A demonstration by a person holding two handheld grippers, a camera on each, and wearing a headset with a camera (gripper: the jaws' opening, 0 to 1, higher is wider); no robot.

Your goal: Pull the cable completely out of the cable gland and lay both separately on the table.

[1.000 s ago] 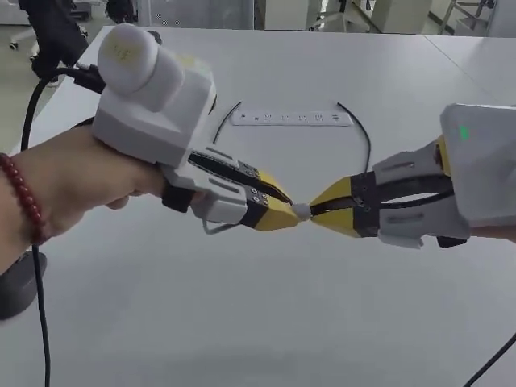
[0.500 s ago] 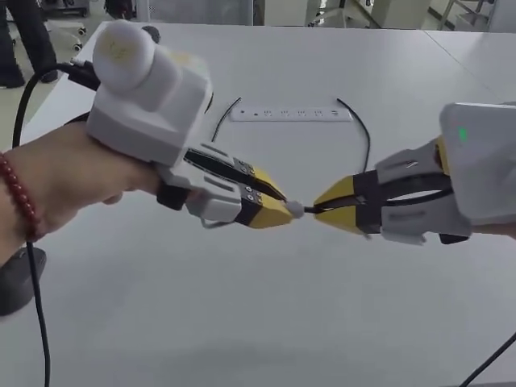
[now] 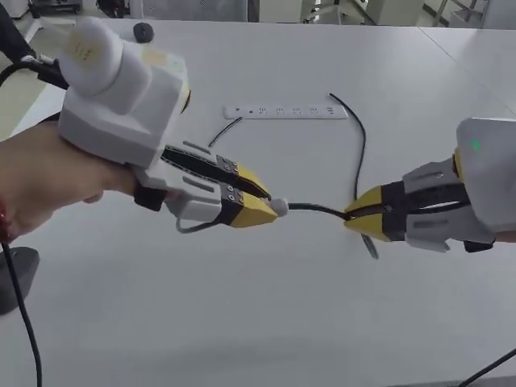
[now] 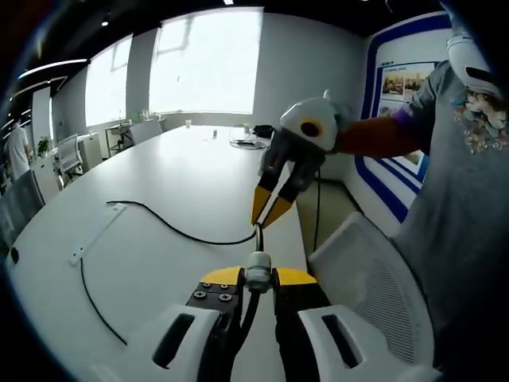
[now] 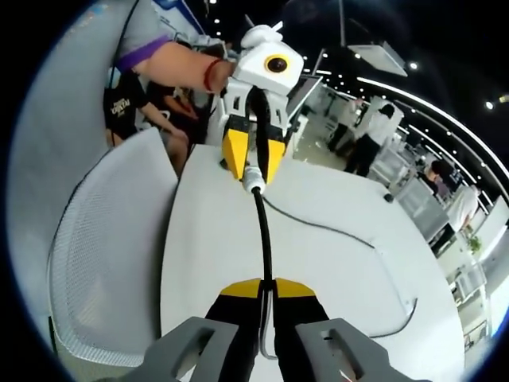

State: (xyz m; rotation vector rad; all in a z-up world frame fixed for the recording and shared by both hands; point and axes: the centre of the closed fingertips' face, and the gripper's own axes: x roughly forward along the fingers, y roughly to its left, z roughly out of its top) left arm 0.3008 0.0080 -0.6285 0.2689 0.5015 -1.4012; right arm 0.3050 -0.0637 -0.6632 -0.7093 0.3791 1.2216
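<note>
Mid-frame, the left gripper (image 3: 266,205) pinches the gland (image 3: 280,207); the right gripper (image 3: 352,216) is clamped on the cable (image 3: 318,210) stretched between them.

Grips left tool (image 3: 270,206) in left hand (image 3: 48,189), wrist level, jaws clamped on cable gland (image 3: 280,207). Holds right tool (image 3: 352,216) opposite, tips facing, a gap between, jaws pinched on cable (image 3: 318,210).
</note>
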